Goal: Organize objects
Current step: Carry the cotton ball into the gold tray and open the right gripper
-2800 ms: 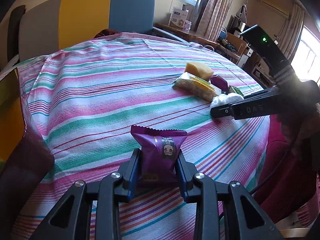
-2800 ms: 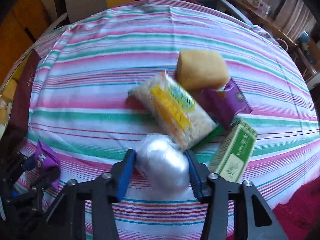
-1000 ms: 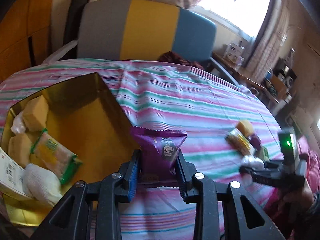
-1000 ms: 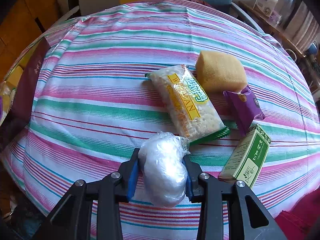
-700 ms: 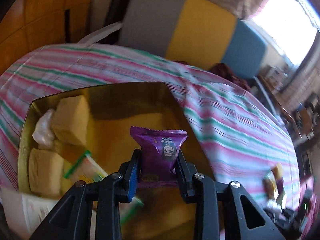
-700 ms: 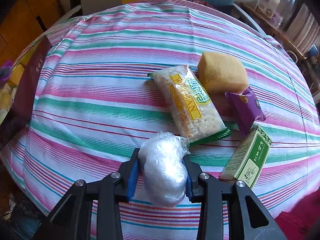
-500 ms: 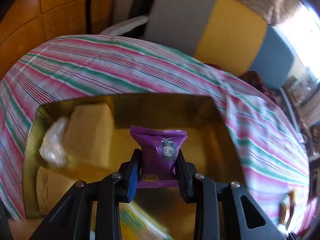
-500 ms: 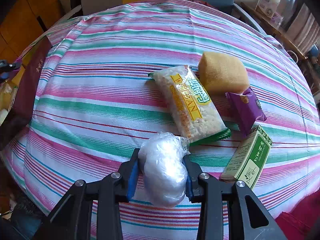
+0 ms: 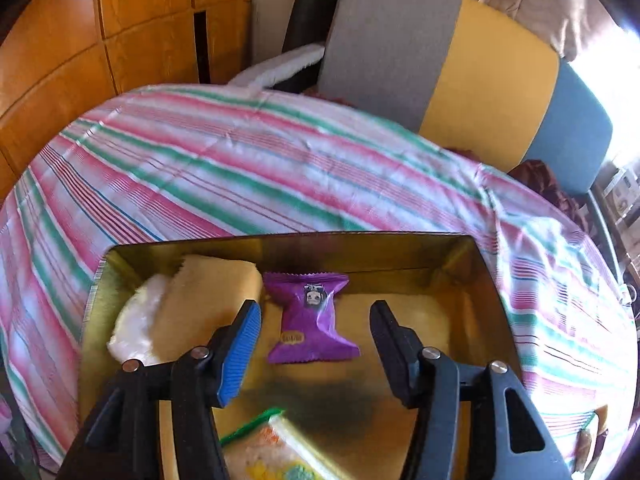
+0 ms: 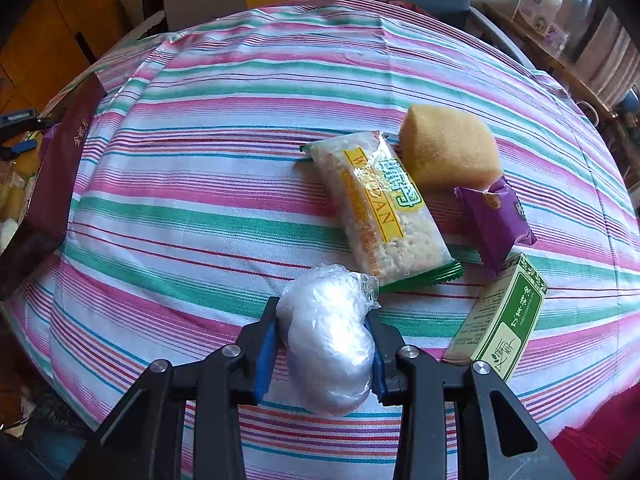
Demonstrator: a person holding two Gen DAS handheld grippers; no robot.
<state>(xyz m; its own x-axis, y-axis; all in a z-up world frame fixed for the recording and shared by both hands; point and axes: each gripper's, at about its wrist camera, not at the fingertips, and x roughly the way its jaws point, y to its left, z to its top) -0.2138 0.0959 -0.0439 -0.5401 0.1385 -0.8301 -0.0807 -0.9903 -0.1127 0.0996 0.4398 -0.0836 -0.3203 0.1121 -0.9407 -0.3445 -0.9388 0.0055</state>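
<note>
My left gripper (image 9: 316, 312) is open above the gold box (image 9: 472, 280). A purple snack packet (image 9: 310, 320) lies free between its fingers on the box floor. A yellow sponge cake (image 9: 208, 300), a white wrapped ball (image 9: 132, 320) and a rice cracker pack (image 9: 268, 452) also lie in the box. My right gripper (image 10: 322, 324) is shut on a white plastic-wrapped ball (image 10: 328, 336) just above the striped tablecloth (image 10: 200, 200). Beyond it lie a rice cracker pack (image 10: 380, 208), a yellow sponge cake (image 10: 448, 148), a purple packet (image 10: 496, 220) and a green-and-white carton (image 10: 504, 316).
The box's dark red lid (image 10: 60, 160) stands at the table's left edge in the right wrist view. A grey, yellow and blue chair (image 9: 460, 60) stands behind the table. Wooden cabinets (image 9: 100, 40) are at the far left.
My left gripper swung left over the gold box, opened, and released the purple packet into it. My right gripper stayed shut on the white ball, nearly still.
</note>
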